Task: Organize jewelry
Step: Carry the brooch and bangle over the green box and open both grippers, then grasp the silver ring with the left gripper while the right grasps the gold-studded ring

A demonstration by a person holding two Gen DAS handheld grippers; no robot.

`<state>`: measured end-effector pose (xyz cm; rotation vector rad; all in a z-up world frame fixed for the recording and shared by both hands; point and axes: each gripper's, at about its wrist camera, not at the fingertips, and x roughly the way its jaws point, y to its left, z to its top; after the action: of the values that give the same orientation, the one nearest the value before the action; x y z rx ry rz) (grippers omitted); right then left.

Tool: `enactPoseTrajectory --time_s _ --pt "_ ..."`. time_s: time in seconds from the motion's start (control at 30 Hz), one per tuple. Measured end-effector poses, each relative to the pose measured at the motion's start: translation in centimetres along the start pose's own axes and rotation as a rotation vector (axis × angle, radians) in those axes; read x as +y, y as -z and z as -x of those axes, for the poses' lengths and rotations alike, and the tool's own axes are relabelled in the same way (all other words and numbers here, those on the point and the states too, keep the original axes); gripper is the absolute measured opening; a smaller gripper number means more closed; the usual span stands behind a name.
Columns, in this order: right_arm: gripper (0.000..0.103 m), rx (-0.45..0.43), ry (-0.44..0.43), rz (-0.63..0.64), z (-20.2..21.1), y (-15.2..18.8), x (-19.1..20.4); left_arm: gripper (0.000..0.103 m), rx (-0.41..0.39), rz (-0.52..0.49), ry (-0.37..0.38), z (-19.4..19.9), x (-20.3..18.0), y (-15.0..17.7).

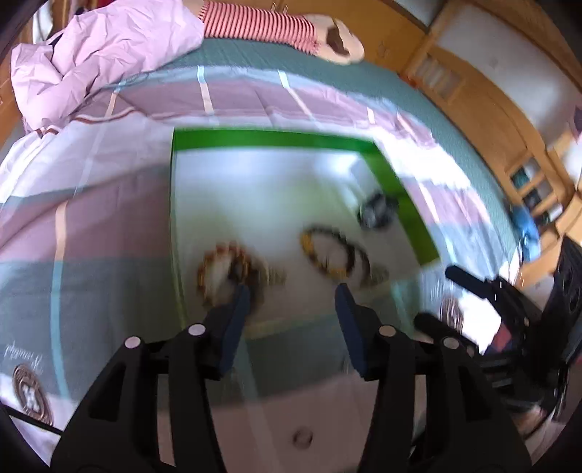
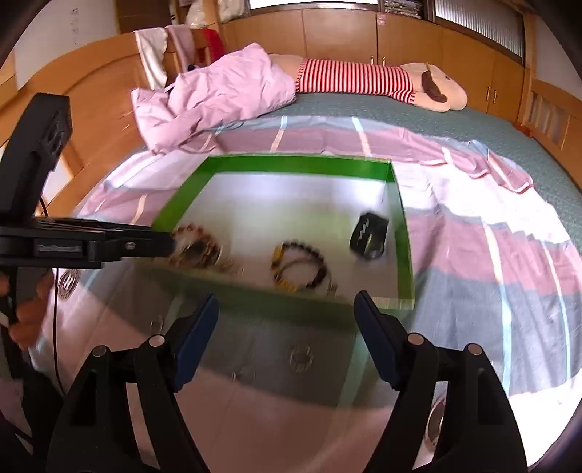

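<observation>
A green-rimmed tray lies on the bed. In it are brown bead bracelets, a black-and-yellow bead bracelet and a black watch-like band. My left gripper is open just above the tray's near edge, its left fingertip over the brown bracelets; it shows from the side in the right wrist view. My right gripper is open and empty, just short of the tray's near edge. It also shows in the left wrist view. Both views are blurred.
The tray sits on a pink, white and grey striped sheet. A crumpled pink quilt and a striped plush toy lie at the bed's far side. Wooden cabinets line the wall.
</observation>
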<state>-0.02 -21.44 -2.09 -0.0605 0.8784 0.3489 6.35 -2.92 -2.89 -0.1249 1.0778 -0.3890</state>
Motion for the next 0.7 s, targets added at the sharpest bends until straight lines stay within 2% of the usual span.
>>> enactPoseTrajectory --time_s 0.07,0.17,0.27,0.37,0.43,0.53,0.57,0.6,0.7 --pt "0.075 0.052 0.025 0.033 -1.4 1.4 0.1 0.051 0.049 -0.002 -0.040 0.2 0.2 1.9" --pt "0.064 0.116 0.035 0.046 -3.4 3.1 0.2 0.051 0.064 0.047 -0.080 0.2 1.7 4.3" --pt "0.061 0.138 0.052 0.049 -5.0 3.6 0.2 0.052 0.117 0.128 -0.132 -0.9 3.3 6.2" --pt "0.060 0.145 0.077 0.051 -6.2 3.5 0.0 0.055 0.156 0.140 -0.169 -2.1 3.8 6.8" --pt "0.051 0.156 0.072 0.049 -7.1 3.3 -0.1 0.061 0.170 0.130 -0.178 -2.7 3.7 6.9" --pt "0.035 0.143 0.068 0.057 -7.5 3.0 0.1 0.061 0.184 0.121 -0.190 -3.3 3.5 7.0" --pt "0.026 0.145 0.062 0.065 -7.5 3.0 0.3 0.061 0.187 0.121 -0.190 -3.4 3.6 7.0" --pt "0.023 0.148 0.061 0.071 -7.5 3.0 0.5 0.061 0.190 0.119 -0.191 -3.5 3.6 7.0" --pt "0.023 0.156 0.053 0.084 -7.1 3.5 0.7 0.060 0.195 0.124 -0.193 -3.8 3.9 6.9"
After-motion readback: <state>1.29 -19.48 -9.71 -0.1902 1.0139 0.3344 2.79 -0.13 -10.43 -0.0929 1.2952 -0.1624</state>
